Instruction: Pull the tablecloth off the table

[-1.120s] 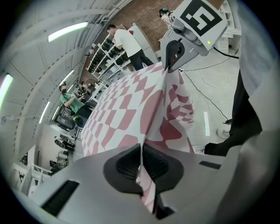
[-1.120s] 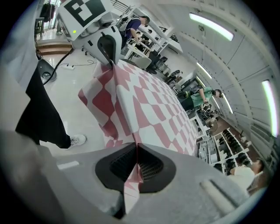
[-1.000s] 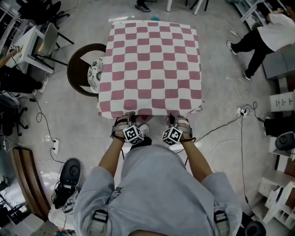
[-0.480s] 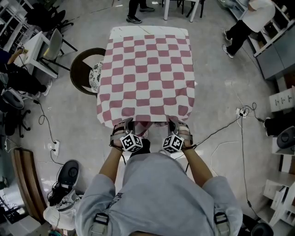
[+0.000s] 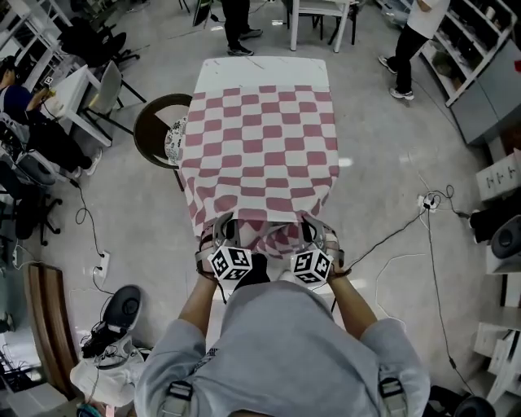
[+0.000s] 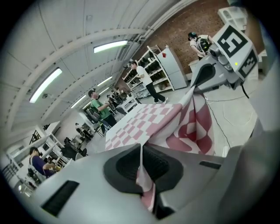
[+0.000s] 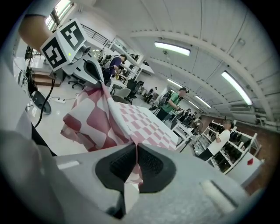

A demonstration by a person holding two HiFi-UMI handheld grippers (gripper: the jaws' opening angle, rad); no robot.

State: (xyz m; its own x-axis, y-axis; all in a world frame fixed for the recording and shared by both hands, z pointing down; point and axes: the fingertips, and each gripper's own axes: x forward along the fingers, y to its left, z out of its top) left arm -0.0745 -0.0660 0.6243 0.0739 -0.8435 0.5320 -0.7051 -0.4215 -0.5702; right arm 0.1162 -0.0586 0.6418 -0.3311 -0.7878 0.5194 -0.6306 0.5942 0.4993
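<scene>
- Grey polished floor [image 5: 391, 163] is spreading out on every side of the white rectangular table [image 5: 264, 72], with desks and shelving lining the room's margins.
- The red-and-white checked tablecloth [image 5: 260, 147] is covering most of the tabletop. A bare white strip is showing at the far end, and the near hem is bunching off the near edge toward the person.
- The left gripper [image 5: 222, 225] is clamping the hem's left part, its jaws closed on a fold of fabric. The right gripper [image 5: 314, 223] is pinching the right part the same way.
- Pulling well probably means drawing both hands back together, low and level, so the cloth is sliding straight rather than skewing or slipping from one pinch.
- The left overhang is hanging just beside a round dark chair with a patterned cushion [image 5: 163, 130], so drifting left is risking a snag there.
- Black cables [image 5: 407, 224] are trailing across the floor at the person's right, and stepping backward is calling for care.
- Two people [image 5: 236, 20] are standing beyond the far end, well apart from the cloth's path.
</scene>
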